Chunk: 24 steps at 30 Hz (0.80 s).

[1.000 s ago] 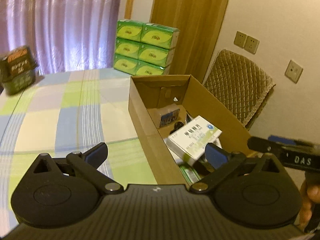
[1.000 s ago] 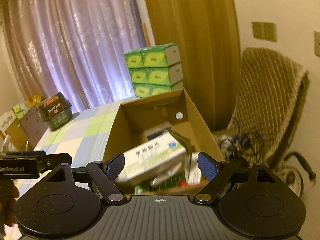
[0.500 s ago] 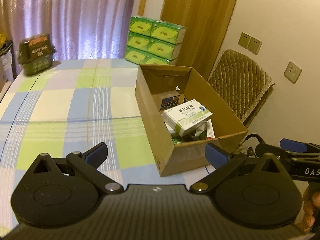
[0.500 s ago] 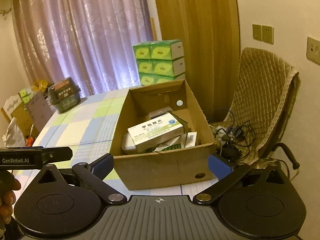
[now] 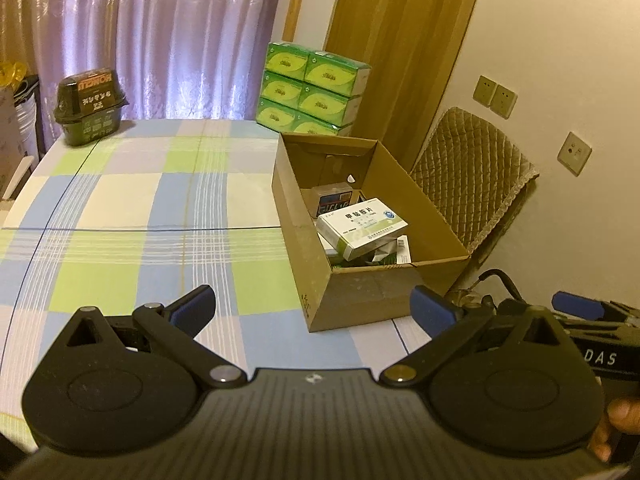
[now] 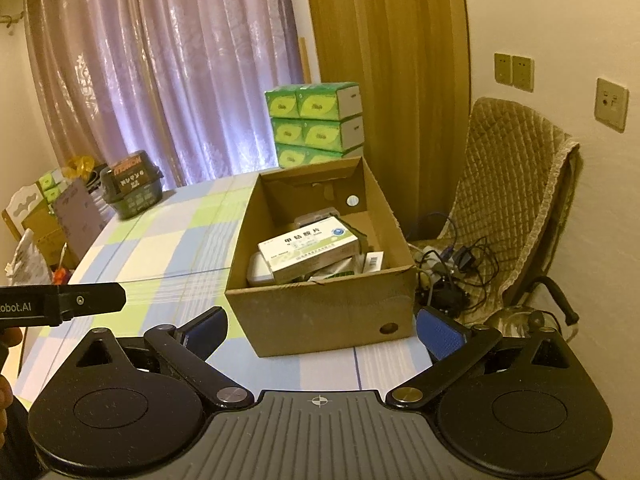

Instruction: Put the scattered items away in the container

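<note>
left gripper (image 5: 312, 312) and right gripper (image 6: 322, 330): both spread, empty, short of cardboard box (image 6: 332, 316) | white medicine carton (image 6: 308, 248) lies on top inside box | judged light, thin-walled, crushable; pinch across long side faces

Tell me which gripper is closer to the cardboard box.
Right, though only slightly. The right gripper sits straight in front of the cardboard box, facing its near wall. The left gripper sits back off its near-left corner, mostly over the tablecloth. Both are open and empty.
</note>
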Tool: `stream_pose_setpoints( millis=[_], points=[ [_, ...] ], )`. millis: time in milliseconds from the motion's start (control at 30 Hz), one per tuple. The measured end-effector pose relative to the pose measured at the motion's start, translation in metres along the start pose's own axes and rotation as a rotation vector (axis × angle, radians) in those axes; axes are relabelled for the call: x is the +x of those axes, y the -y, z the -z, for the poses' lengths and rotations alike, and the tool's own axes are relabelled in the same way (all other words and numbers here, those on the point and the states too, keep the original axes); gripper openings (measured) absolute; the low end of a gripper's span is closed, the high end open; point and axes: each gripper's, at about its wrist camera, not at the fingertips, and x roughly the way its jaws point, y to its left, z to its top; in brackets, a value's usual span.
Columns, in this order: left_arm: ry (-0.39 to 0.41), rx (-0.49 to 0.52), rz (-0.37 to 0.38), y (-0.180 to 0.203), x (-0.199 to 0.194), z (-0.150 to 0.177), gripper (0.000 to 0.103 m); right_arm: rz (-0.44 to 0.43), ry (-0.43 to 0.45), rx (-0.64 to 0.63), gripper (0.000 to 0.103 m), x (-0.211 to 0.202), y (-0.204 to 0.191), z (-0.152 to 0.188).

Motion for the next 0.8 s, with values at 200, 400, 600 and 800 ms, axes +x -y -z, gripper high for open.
stream_pose_setpoints(
  millis=[200, 400, 600, 800],
  points=[
    [0.002, -0.019, -0.016, 0.001, -0.011, 0.013, 0.102, 0.010, 0.002, -0.016, 0.103, -0.017, -0.007, 0.007],
    [0.002, -0.018, -0.035, 0.000, -0.020, 0.030, 0.102, 0.024, 0.007, -0.005, 0.103, -0.030, -0.010, 0.015],
    [-0.002, -0.010, -0.035, 0.005, -0.027, 0.042, 0.102, 0.038, 0.007, -0.008, 0.103, -0.041, -0.013, 0.021],
    [0.013, -0.002, -0.035, 0.009, -0.038, 0.050, 0.102, 0.062, 0.029, -0.011, 0.103, -0.055, -0.018, 0.024]
  ],
)
